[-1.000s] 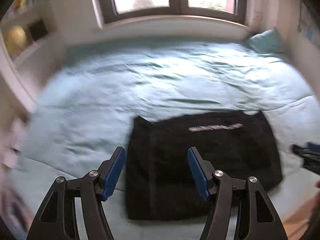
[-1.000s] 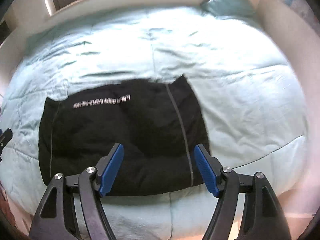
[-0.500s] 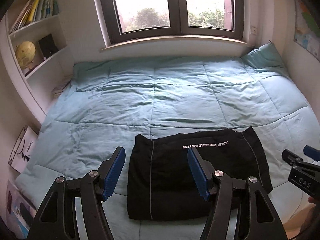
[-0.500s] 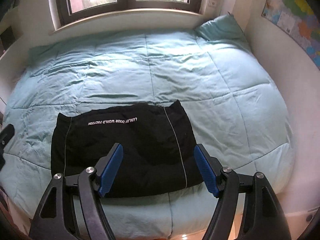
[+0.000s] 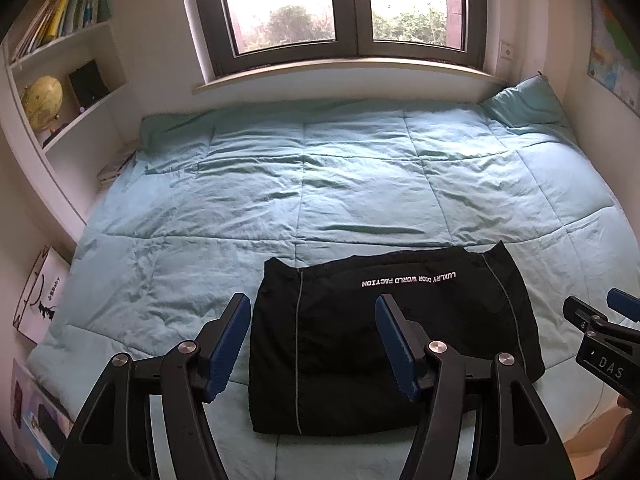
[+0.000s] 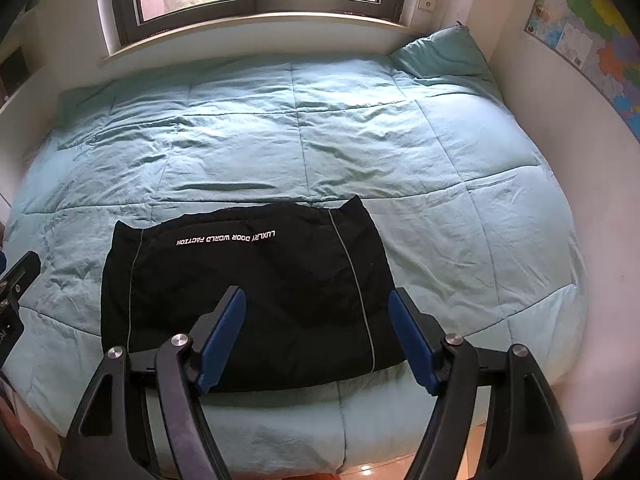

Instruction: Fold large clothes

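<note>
- Left gripper (image 5: 312,336) and right gripper (image 6: 316,332) are held above the bed's near edge, jaws spread, nothing between them.
- Folded black garment (image 6: 248,280) is laid flat on the quilt (image 6: 320,132).
- Pillow (image 6: 440,56) is seen at the far right corner.

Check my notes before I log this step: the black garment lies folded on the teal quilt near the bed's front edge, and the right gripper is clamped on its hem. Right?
Not quite. The black garment does lie folded on the teal quilt near the front edge, but the right gripper is open and holds nothing; its jaws stand apart above the cloth, as the right wrist view shows.
</note>
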Demonstrator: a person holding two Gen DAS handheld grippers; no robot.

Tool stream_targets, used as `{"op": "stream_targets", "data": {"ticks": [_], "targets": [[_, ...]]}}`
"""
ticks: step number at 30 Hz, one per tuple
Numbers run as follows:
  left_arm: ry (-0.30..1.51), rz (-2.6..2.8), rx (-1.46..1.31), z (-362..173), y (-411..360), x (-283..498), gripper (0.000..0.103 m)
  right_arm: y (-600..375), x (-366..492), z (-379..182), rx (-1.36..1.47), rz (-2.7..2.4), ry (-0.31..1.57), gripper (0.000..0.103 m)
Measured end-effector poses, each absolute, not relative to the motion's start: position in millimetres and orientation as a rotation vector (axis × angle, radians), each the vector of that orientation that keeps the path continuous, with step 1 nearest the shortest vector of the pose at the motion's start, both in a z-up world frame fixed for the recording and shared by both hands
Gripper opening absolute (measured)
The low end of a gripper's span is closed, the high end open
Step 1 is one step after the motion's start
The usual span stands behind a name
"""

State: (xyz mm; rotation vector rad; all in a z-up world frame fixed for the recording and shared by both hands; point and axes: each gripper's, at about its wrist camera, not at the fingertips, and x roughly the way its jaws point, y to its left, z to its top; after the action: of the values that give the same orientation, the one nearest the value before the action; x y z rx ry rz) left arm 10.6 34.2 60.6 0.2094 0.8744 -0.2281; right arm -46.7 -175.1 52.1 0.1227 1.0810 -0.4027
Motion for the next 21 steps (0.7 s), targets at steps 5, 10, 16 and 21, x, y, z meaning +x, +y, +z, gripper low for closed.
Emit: {"op": "stream_targets", "data": {"ticks": [5,10,16,21], "targets": [[0.891,-0.232,0.214,56.4,37.5,13.5,0.066,-172.2,-45.8,48.5,0.125,-0.398,1.091,0.076],[0.898,-0.223,0.210,54.2,40.4,15.0,0.066,-168.7,-45.7,47.1,0.122,-0.394,1.092,0.076],[0.913,-0.212,0.204,49.6,44.4,17.7,0.066,-167.9,-44.3,42.1,0.125,-0.387,1.106,0.076],[0.922,-0.208,0.207,46.1,44.3,19.5,0.066,-166.5,-43.9,40.8,0.125,-0.389,1.107,0.076]]}}
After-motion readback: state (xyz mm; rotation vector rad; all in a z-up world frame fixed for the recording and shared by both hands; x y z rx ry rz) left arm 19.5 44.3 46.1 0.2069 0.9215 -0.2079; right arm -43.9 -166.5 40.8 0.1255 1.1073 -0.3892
